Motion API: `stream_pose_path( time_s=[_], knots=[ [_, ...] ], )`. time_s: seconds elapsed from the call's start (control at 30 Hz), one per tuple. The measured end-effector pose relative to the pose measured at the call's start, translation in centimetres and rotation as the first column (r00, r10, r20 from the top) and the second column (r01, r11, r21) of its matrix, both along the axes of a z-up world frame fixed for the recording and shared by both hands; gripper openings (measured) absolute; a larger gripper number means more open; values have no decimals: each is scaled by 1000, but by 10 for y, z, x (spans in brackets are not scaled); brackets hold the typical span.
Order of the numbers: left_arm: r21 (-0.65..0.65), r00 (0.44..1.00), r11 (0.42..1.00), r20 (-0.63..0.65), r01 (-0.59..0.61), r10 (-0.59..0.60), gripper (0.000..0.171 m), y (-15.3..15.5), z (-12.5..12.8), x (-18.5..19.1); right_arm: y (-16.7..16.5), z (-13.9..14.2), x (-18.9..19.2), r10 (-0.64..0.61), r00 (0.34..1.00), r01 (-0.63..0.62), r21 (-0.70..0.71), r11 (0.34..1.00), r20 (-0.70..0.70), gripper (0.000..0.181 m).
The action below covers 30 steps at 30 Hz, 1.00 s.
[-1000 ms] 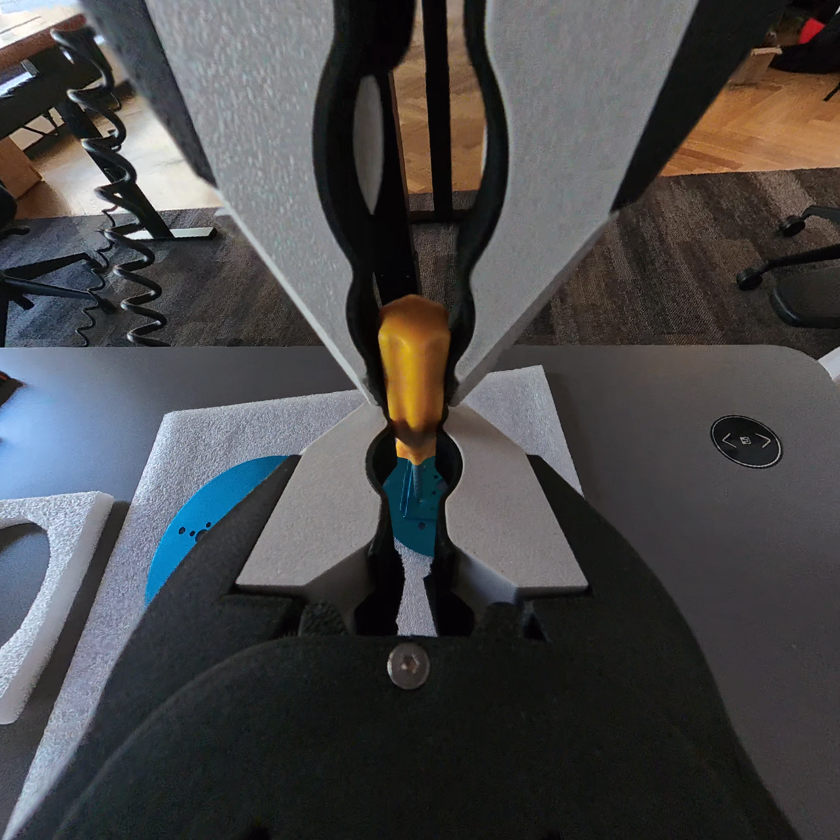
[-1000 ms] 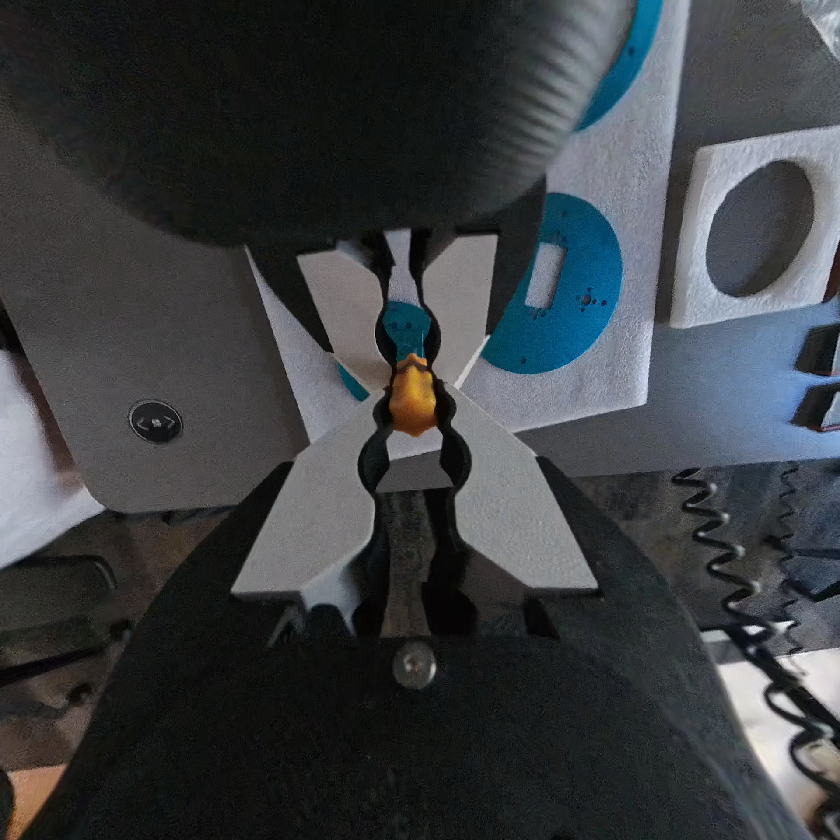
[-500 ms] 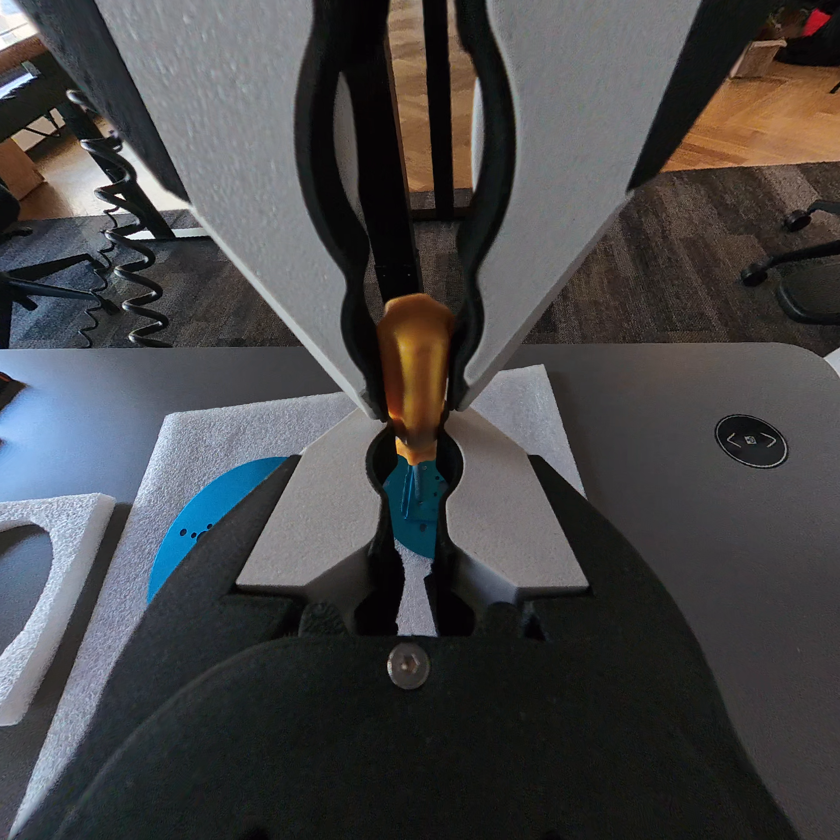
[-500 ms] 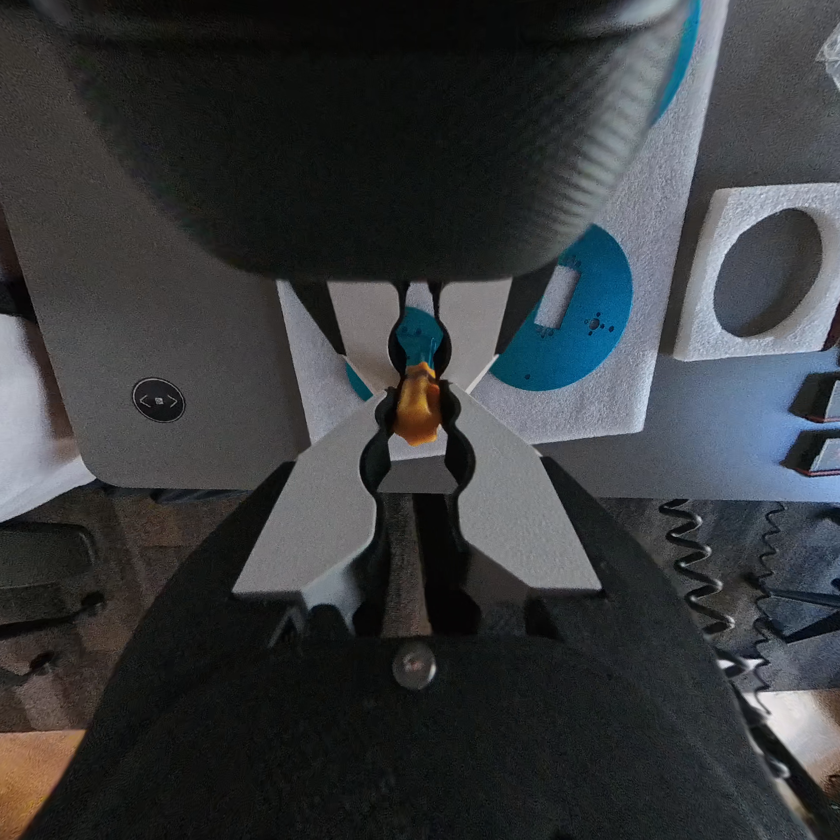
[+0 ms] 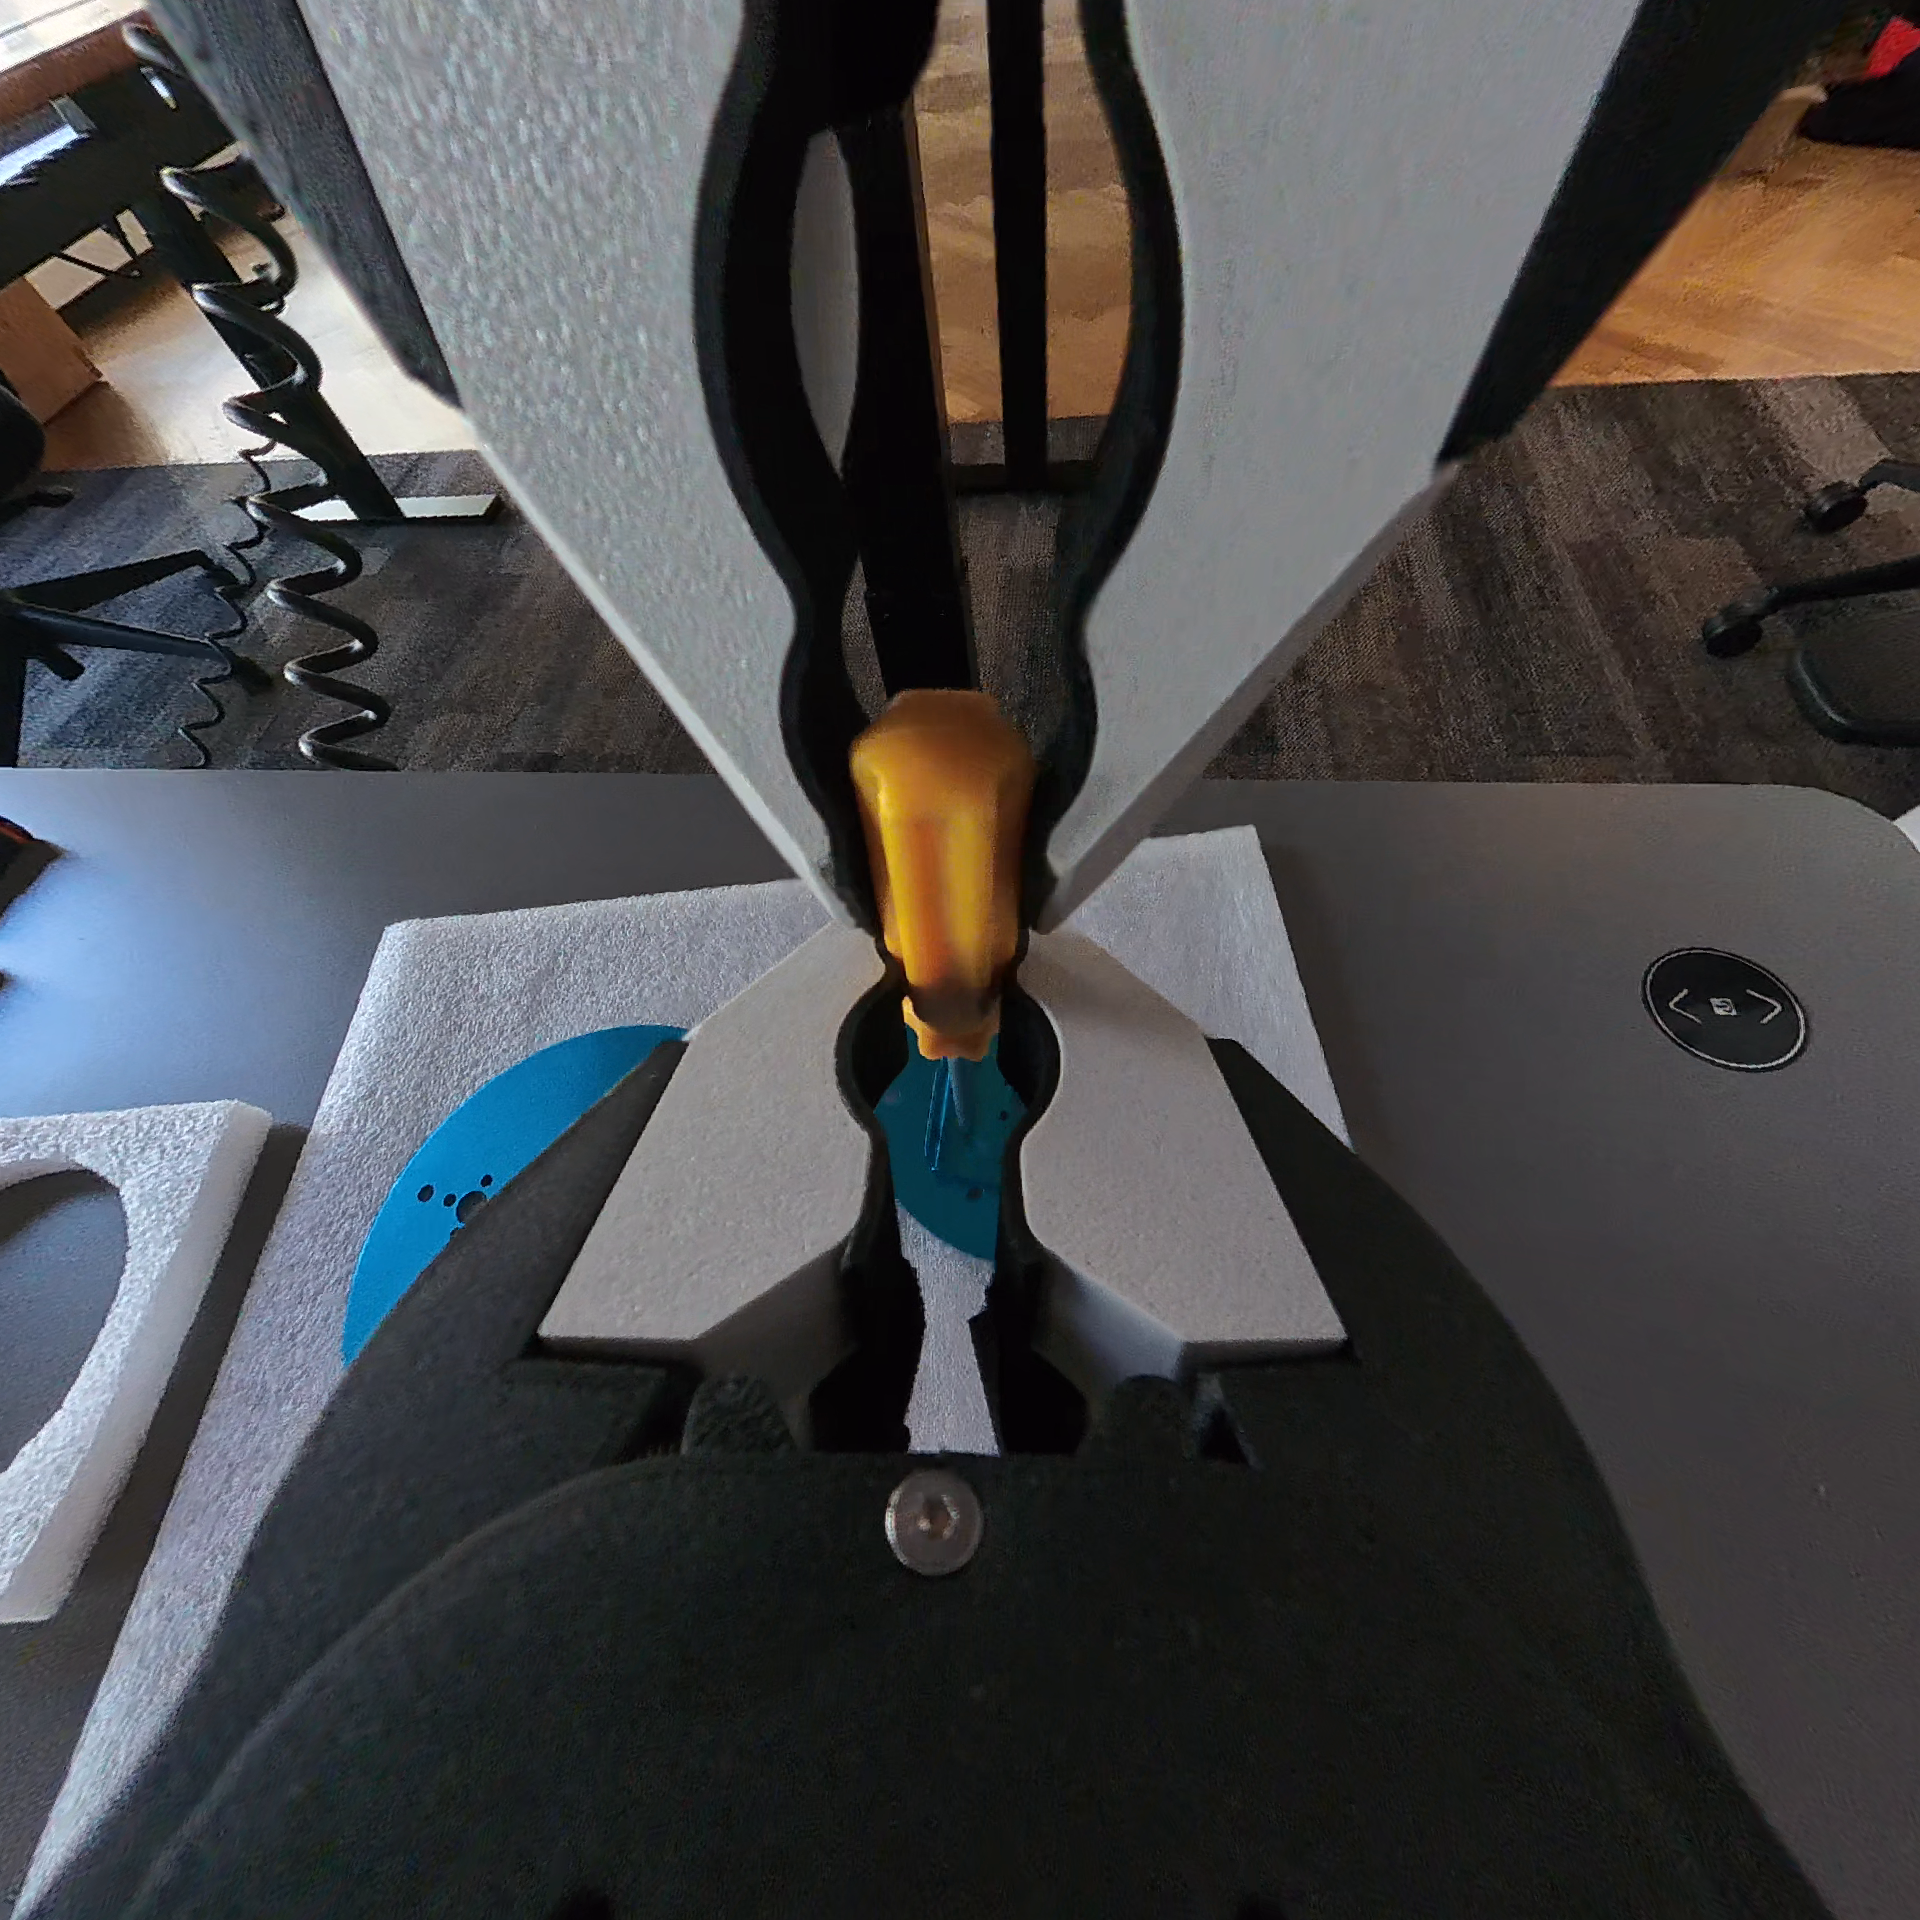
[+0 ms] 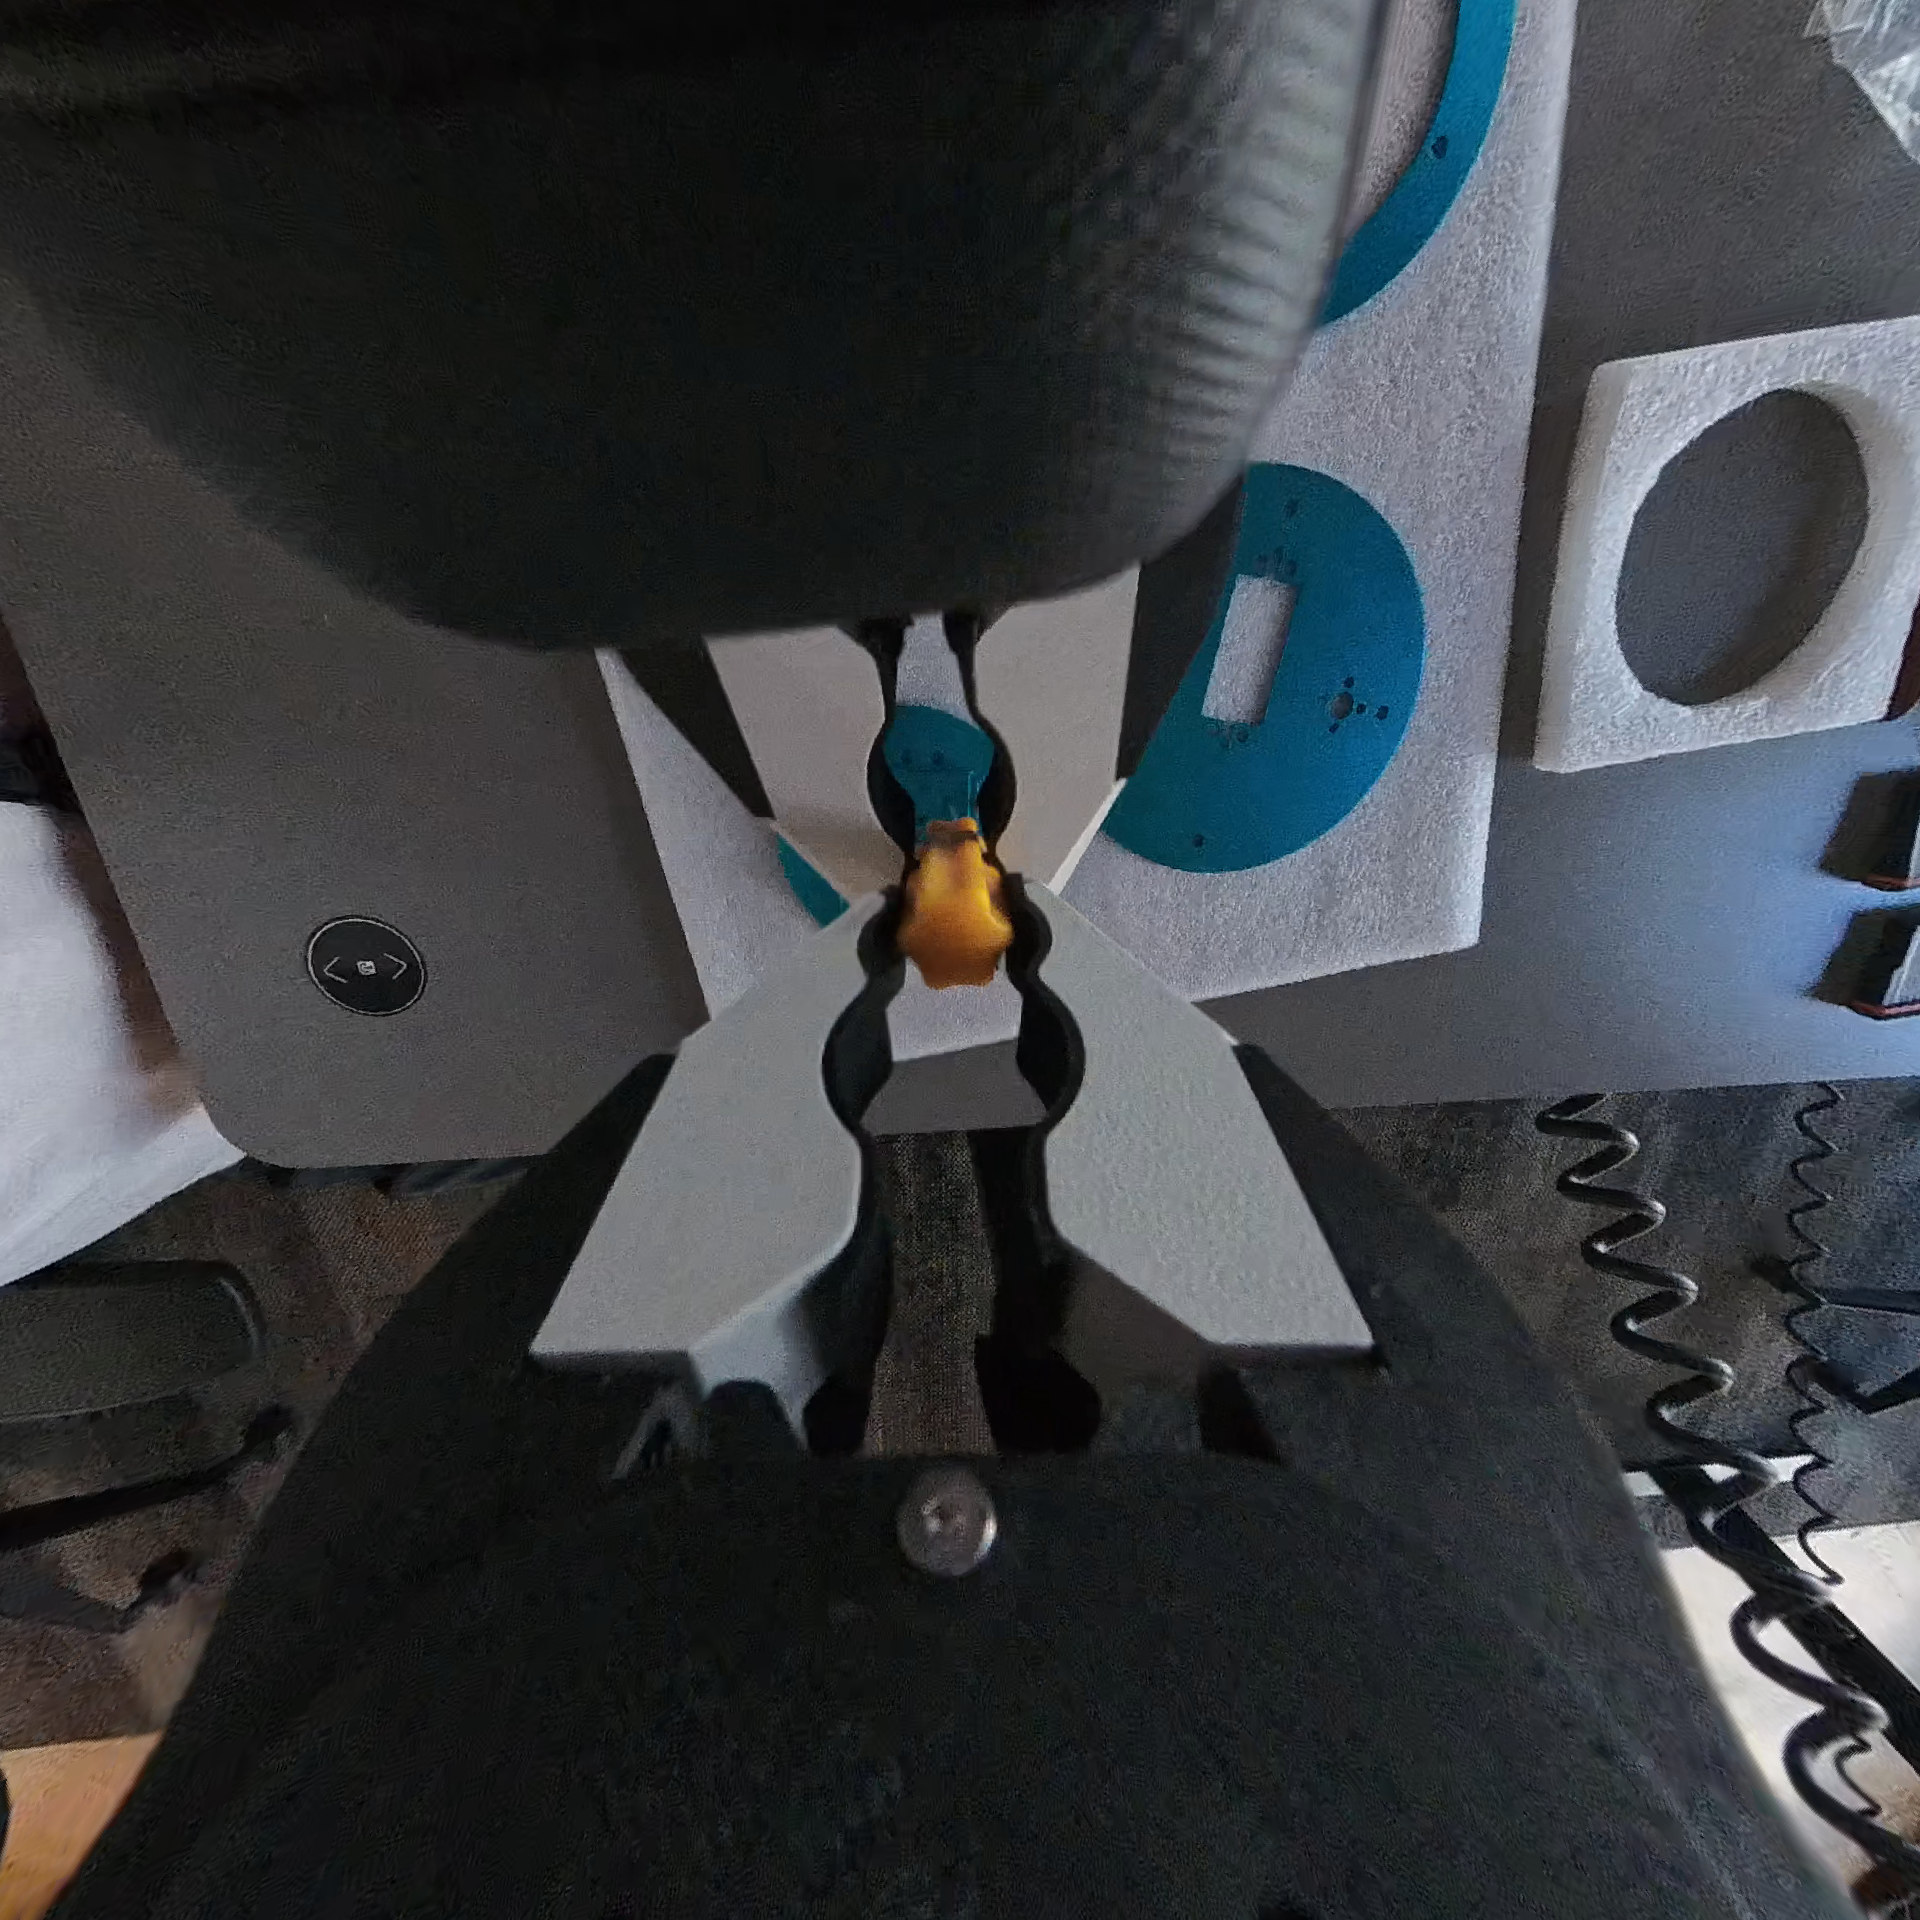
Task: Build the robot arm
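An orange-handled screwdriver point(image 5: 940, 852) stands tip-down over a blue disc point(image 5: 499, 1164) on a white foam sheet point(image 5: 520, 987). My right gripper point(image 6: 951, 904) is shut on the orange handle point(image 6: 951, 925). In the left wrist view the right gripper point(image 5: 945, 914) reaches in from the far side. My left gripper point(image 5: 951, 971) is closed around the screwdriver's neck just below the handle. The thin shaft runs down between its fingers to the disc. In the right wrist view the left gripper point(image 6: 940, 831) faces mine, its black body filling the top.
The grey table point(image 5: 1558, 1247) has a round black button point(image 5: 1725, 1008) on the right. A white foam block with a round hole point(image 6: 1579, 675) lies beside the sheet. A second blue ring point(image 6: 1434, 135) and dark boxes point(image 6: 1881, 842) lie farther off. A coiled cable point(image 5: 301, 582) hangs beyond the table edge.
The right gripper has shifted slightly and the orange handle looks turned a little. Both grippers have kept their hold and the left gripper has stayed in place.
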<state>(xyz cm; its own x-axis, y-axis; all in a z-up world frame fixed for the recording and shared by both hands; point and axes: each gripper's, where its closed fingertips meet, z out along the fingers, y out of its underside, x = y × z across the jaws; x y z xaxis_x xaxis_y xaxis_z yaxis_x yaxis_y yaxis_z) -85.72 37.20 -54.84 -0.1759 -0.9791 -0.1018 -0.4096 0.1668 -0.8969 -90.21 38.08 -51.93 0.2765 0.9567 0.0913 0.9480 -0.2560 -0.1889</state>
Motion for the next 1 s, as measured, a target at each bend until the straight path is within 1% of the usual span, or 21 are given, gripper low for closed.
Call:
stream_pose_path(
  time_s=[0.03, 0.07, 0.1, 0.13, 0.17, 0.2, 0.23, 0.27, 0.3, 0.33, 0.4, 0.47, 0.57, 0.6, 0.63, 0.7, 0.77, 0.8, 0.87, 0.93, 1.0],
  knots=[
    [2, 1000, 1000, 0, 1, -1, 9, 0, 0, -1, 0, 0, -1, 2, 1000, -2, 6, 1000, 3, 18],
    [5, 1000, 1000, 0, -5, 5, 9, 0, 0, -1, 0, 0, 0, -26, 1000, 26, 4, 1000, 2, 18],
    [1, 1000, 1000, -2, -19, 19, 9, 2, 0, 0, 1, 0, 1, -101, 995, 101, -8, 995, -11, 18],
    [-14, 999, 999, -6, -36, 36, 9, 5, 0, 0, 4, 0, 1, -220, 974, 219, -19, 976, -56, 18],
    [-35, 998, 998, -7, -58, 58, 10, 8, 0, 0, 8, -1, 1, -342, 932, 342, -26, 939, -118, 17],
    [-55, 998, 996, -6, -66, 66, 9, 10, 0, 0, 11, -1, 1, -435, 880, 437, -36, 899, -191, 17],
    [-63, 998, 996, 1, -65, 65, 10, 10, 0, 1, 12, -1, 2, -466, 855, 472, -31, 881, -230, 18],
    [-59, 998, 997, 3, -57, 57, 9, 9, 0, 2, 11, -1, 4, -475, 845, 486, -18, 874, -244, 17],
    [-41, 999, 998, -1, -47, 47, 9, 7, 0, 3, 9, -1, 5, -468, 849, 481, -7, 877, -245, 17],
    [-24, 999, 999, -4, -38, 38, 9, 5, 0, 4, 7, 0, 5, -421, 877, 436, 16, 900, -231, 17],
    [-21, 1000, 999, 2, -25, 25, 10, 2, 0, 5, 5, 1, 5, -259, 949, 272, 53, 961, -177, 19],
    [-17, 1000, 1000, 0, -15, 15, 9, 1, 0, 5, 3, 3, 5, -110, 987, 117, 57, 991, -114, 19],
    [-4, 1000, 1000, 1, 8, -8, 10, -3, 0, 4, -2, 0, 3, 33, 998, -31, 36, 999, -57, 18],
    [0, 1000, 1000, 0, 4, -4, 9, -3, 0, 3, -2, 0, 3, 54, 997, -52, 49, 997, -58, 18],
    [0, 1000, 1000, 0, -3, 3, 10, -2, 0, 3, -1, 0, 3, 18, 998, -16, 40, 999, -65, 18],
    [-18, 1000, 999, -1, -27, 27, 9, 2, 0, 3, 3, 0, 3, -168, 980, 171, 14, 985, -111, 19],
    [-54, 999, 997, -3, -53, 53, 10, 8, 0, 2, 10, 0, 4, -380, 902, 390, 5, 921, -205, 18],
    [-59, 999, 997, 2, -50, 51, 10, 8, 0, 2, 10, 0, 5, -417, 881, 430, 12, 903, -225, 17],
    [-38, 1000, 999, 3, -30, 30, 9, 5, 0, 3, 6, 1, 6, -398, 894, 411, 24, 911, -208, 17],
    [-26, 1000, 1000, 2, -18, 18, 9, 2, 0, 4, 3, 1, 8, -294, 944, 302, 29, 953, -150, 18],
    [-26, 1000, 1000, 5, -10, 10, 9, 1, 0, 4, -3, 0, 5, -169, 978, 170, -4, 985, -118, 24]
  ],
)
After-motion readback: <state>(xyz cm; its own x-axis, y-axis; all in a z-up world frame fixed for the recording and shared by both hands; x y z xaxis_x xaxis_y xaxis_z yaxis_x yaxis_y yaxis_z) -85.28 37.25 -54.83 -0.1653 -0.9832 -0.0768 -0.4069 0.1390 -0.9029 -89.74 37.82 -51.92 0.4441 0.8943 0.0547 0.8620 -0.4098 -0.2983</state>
